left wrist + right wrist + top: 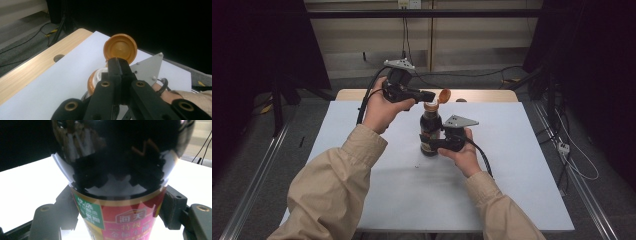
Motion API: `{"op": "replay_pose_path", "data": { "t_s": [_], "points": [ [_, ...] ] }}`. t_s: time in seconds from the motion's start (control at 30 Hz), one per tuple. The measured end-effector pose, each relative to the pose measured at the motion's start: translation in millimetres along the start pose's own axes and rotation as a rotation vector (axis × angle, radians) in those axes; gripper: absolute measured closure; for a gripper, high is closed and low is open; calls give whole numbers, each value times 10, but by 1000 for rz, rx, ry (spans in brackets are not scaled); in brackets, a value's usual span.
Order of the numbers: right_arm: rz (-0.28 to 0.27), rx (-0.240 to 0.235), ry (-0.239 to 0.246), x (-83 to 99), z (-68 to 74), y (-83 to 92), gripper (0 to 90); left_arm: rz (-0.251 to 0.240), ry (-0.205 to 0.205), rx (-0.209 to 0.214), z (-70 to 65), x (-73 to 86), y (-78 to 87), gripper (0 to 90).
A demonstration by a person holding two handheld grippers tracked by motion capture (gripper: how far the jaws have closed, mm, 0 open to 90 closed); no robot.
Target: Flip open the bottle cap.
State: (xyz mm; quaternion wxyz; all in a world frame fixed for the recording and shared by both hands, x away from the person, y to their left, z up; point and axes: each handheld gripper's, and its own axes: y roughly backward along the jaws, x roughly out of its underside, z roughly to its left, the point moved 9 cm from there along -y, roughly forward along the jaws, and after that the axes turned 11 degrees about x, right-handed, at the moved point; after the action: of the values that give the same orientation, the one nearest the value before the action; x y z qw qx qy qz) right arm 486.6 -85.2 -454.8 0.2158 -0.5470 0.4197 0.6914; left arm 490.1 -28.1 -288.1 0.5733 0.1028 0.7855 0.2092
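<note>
Dark glass sauce bottle [430, 134], upright, clamped by right gripper [443, 145]; left gripper [428, 95], jaws closed together, at its open orange flip cap [444, 95].

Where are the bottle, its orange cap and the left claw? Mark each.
bottle [430, 131], high view, dark body above the label.
cap [120, 48], left gripper view, inner face of the flipped-open lid.
left claw [119, 62], left gripper view, shut tips.

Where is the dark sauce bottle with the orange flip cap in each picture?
High view: the dark glass sauce bottle stands mid-table, its orange flip cap tipped open.
Left gripper view: its white-rimmed mouth and the cap sit centre, behind the jaws.
Right gripper view: its body is centre, clamped between the jaws.
Shared landmark: the white table sheet.
</note>
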Motion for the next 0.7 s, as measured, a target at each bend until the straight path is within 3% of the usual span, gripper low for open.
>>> {"op": "replay_pose_path", "data": {
  "t_s": [0.47,0.7],
  "points": [
    [3,5,-11,2,-2,6,293,28,-8,-15,13,41,76,900],
    [4,10,-8,-2,0,9,288,14,-5,-15,6,81,106,863]
  ]
}}
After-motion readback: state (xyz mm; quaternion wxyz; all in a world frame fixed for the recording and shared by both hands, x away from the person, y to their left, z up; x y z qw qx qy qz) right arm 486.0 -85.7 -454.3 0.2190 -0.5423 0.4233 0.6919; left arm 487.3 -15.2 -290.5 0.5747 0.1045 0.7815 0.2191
